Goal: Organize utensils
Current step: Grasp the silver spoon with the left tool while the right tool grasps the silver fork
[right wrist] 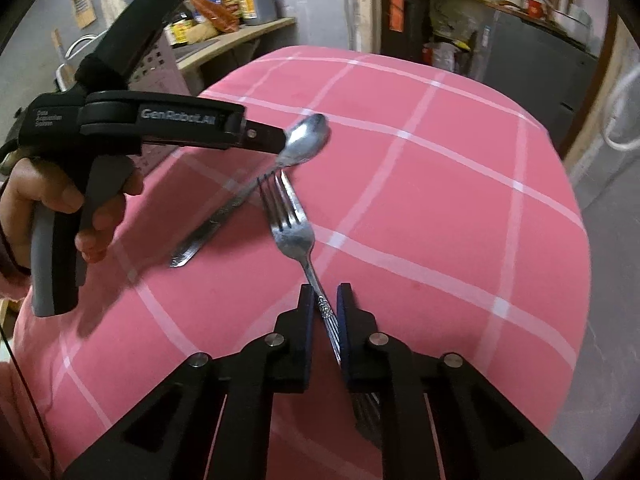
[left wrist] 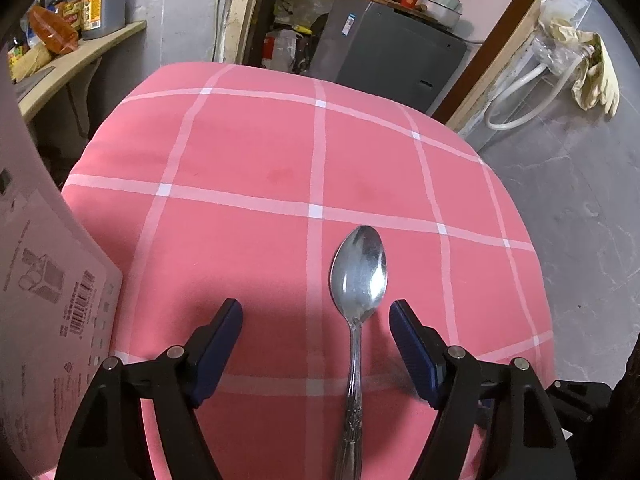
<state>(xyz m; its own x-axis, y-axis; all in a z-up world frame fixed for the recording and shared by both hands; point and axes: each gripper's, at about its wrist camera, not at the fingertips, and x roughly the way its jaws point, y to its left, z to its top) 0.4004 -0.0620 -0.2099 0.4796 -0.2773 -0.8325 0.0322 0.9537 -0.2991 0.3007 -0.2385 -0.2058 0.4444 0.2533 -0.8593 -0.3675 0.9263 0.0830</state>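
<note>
Only the right wrist view shows the right claw (right wrist: 323, 294) clamped on the fork (right wrist: 294, 232); the left claw (left wrist: 316, 312) straddles the spoon (left wrist: 358, 272), fingers apart.

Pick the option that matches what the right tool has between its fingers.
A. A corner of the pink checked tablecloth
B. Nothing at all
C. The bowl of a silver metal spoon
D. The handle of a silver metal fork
D: in the right wrist view, the right tool has its fingers pressed on the patterned handle of the silver metal fork, whose tines point away over the pink checked tablecloth.
</note>
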